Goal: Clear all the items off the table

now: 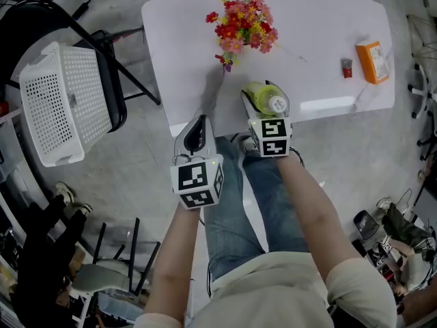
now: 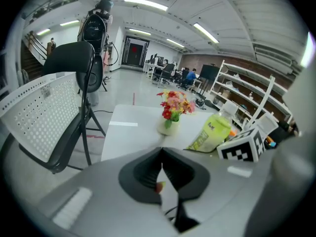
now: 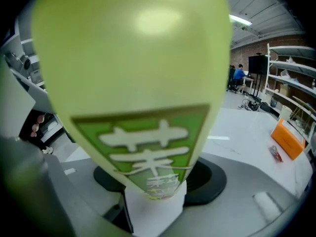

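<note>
1. My right gripper [image 1: 265,93] holds a yellow-green bottle [image 3: 133,83]. Its two fingers press on the bottle's sides, so they stand partly apart with the bottle filling the gap between them.
2. The bottle is tipped over, with its white cap pointing back at me. It is at the near edge of the table [image 1: 321,26]. I cannot tell if it touches the table top.
3. My left gripper [image 2: 162,154] holds nothing. Its two fingers are closed tight together, with no gap between them.
4. My left gripper is by the near left corner of the table, a little to the left of my right gripper. The two are close but do not touch.
5. Red, pink and yellow flowers [image 1: 242,24] stand upright in a small white pot [image 2: 168,127] on the table, past the bottle.
6. An orange box [image 1: 372,61] lies far over on the right side of the table. A small red thing [image 1: 347,67] lies just beside it, on its left. It is too small for me to tell what it is.
7. A white basket [image 1: 58,101] with lots of little holes sits on a black chair [image 1: 113,80] to the left of the table.
8. My legs in blue jeans [image 1: 239,203] are down below my arms.
</note>
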The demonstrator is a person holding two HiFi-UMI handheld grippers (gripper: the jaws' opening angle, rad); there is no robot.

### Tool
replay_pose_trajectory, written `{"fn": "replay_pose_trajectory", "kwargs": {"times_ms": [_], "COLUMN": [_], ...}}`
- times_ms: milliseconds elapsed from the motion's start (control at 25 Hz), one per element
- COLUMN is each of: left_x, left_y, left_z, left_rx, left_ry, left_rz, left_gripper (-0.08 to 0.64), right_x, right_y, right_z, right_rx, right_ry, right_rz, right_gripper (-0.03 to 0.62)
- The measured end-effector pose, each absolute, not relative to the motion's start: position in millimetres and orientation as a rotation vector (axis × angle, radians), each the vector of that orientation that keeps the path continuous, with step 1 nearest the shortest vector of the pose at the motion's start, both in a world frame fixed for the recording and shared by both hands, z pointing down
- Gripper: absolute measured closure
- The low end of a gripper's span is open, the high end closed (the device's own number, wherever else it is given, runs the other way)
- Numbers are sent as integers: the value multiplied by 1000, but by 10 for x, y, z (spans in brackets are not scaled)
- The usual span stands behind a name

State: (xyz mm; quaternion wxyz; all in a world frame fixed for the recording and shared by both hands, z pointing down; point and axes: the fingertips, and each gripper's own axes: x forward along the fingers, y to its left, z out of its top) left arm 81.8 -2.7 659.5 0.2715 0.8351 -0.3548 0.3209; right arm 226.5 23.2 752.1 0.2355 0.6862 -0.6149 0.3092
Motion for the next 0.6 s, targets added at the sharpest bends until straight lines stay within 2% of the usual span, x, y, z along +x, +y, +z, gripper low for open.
{"fn": "replay_pose_trajectory", "kwargs": {"times_ms": [600], "left_x": [738], "left_y": [401], "left_z": [5957], "left_rx": [2183], "left_ry": [-1084], "left_rz": [788], "left_gripper": [551], "right_x": [2159], "right_y": [559], "right_z": [6603], "right_rx": [1830], "right_ry": [-1772], "right_rz": [755], "right_gripper": [296]}}
